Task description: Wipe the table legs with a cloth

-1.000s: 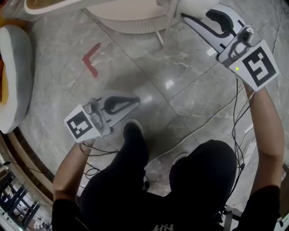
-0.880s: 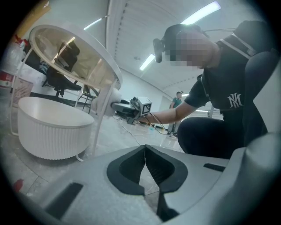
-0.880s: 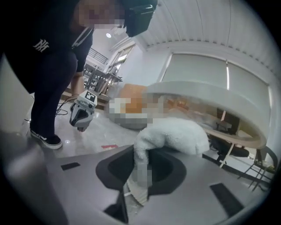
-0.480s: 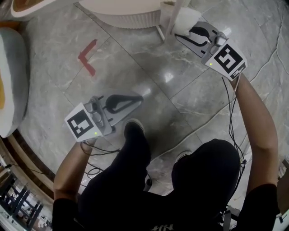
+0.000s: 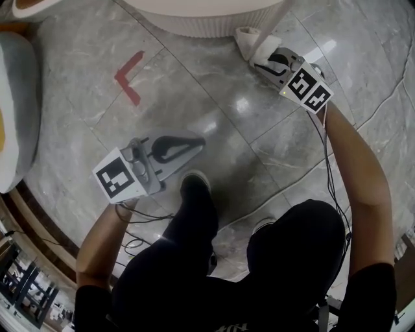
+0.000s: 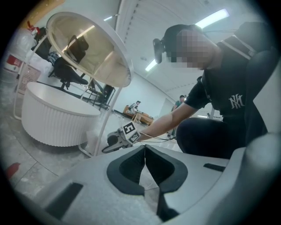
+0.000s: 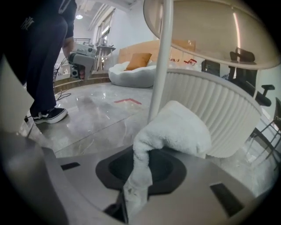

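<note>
A white cloth point(image 7: 173, 127) hangs from my right gripper point(image 7: 147, 151), which is shut on it. The bunched end rests against the thin white table leg point(image 7: 160, 57) low down. From the head view, the right gripper point(image 5: 262, 60) and cloth point(image 5: 261, 45) sit near the floor at the leg's foot point(image 5: 245, 32). My left gripper point(image 5: 200, 141) hovers above the floor in front of my knee, shut with nothing in it. The left gripper view has its jaws point(image 6: 145, 150) closed, with the right gripper point(image 6: 120, 137) and table leg point(image 6: 107, 118) beyond them.
A round ribbed white base point(image 5: 207, 19) stands behind the leg under the beige tabletop point(image 7: 206, 30). A grey cushion point(image 5: 16, 97) lies at the left, beside a red L mark point(image 5: 130, 76) on the marble floor. Cables point(image 5: 292, 188) trail by my shoe point(image 5: 193, 185).
My right gripper has gone down along the table leg with the cloth, from high near the camera to close to the floor. The left gripper has stayed still.
</note>
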`<action>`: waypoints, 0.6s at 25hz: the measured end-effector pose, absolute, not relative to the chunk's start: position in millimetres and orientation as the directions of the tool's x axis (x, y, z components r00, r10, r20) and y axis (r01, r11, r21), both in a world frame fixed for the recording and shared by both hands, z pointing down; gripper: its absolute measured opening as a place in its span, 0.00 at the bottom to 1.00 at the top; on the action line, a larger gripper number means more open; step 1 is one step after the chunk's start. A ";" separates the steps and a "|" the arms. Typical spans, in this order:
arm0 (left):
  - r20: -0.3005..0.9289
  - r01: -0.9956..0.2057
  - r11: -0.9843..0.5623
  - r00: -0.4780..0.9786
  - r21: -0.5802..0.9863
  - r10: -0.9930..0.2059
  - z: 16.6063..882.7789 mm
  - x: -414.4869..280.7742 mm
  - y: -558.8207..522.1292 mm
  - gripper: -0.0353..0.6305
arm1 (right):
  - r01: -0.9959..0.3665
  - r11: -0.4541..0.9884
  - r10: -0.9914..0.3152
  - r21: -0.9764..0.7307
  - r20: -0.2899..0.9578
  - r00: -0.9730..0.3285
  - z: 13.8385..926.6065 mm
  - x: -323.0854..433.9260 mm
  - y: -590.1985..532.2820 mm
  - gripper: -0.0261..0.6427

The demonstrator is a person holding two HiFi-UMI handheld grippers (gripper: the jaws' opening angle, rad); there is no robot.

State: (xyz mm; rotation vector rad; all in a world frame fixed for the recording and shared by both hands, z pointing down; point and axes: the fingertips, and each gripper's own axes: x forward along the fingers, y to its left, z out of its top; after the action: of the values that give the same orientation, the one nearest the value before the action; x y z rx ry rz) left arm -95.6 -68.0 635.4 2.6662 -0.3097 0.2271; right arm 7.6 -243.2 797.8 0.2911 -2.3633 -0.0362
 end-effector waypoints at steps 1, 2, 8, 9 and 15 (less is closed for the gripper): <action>0.209 -0.256 -0.875 0.961 0.411 -0.183 635.3 -96.6 -67.3 0.06 | -0.201 0.974 -0.217 0.106 0.693 -0.687 804.5 7.4 -242.5 0.14; 0.209 -0.258 -0.875 0.960 0.410 -0.185 635.0 -97.5 -66.3 0.06 | -0.203 0.974 -0.216 0.104 0.707 -0.673 810.8 7.3 -242.1 0.14; 0.211 -0.277 -0.882 0.955 0.381 -0.209 622.0 -97.1 -57.3 0.06 | -0.301 0.953 -0.203 0.025 0.792 -0.576 811.9 14.5 -246.5 0.14; 0.210 -0.280 -0.884 0.954 0.375 -0.213 618.0 -96.0 -55.9 0.06 | -0.342 0.940 -0.210 -0.006 0.781 -0.589 800.5 19.1 -247.1 0.14; 0.180 -0.303 -0.892 0.950 0.336 -0.255 594.7 -90.6 -54.6 0.06 | -0.369 0.923 -0.259 -0.109 0.531 -0.807 663.3 36.5 -223.1 0.14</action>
State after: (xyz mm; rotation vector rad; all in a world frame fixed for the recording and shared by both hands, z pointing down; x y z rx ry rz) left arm -90.6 -54.6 594.7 2.7375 -0.4056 0.1854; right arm 36.5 -223.1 663.3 0.4496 -2.5554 0.2817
